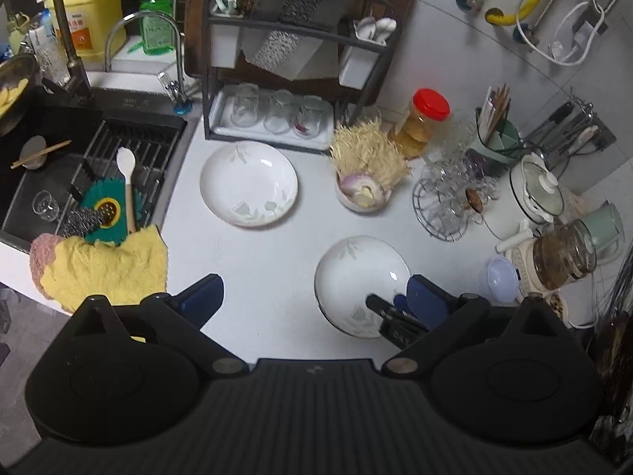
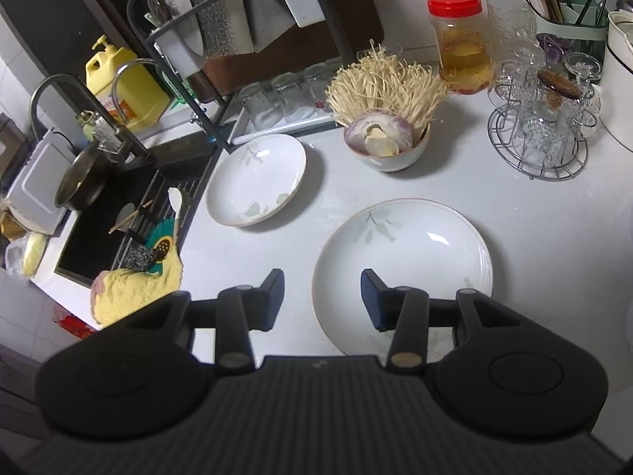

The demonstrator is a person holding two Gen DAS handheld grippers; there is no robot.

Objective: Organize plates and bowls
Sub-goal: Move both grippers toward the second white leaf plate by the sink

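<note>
Two white shallow plates with a grey leaf print lie on the white counter. The far plate (image 1: 248, 184) (image 2: 256, 180) sits in front of the dish rack. The near plate (image 1: 362, 277) (image 2: 403, 261) lies closer to me. My left gripper (image 1: 314, 299) hangs above the counter, wide open and holding nothing, its right finger over the near plate's edge. My right gripper (image 2: 322, 297) is half open astride the near plate's left rim, one finger inside and one outside, pads not pressing. Its black tip (image 1: 395, 318) shows over that plate. A small bowl (image 1: 362, 194) (image 2: 385, 150) holds onion and enoki mushrooms.
A black sink (image 1: 47, 182) with a rack and a yellow towel (image 1: 107, 269) on its edge is at the left. The dish rack (image 1: 277, 118) with upturned glasses stands behind. A red-lidded jar (image 2: 461, 43), a wire stand of glasses (image 2: 542, 126) and kettles (image 1: 561, 253) crowd the right.
</note>
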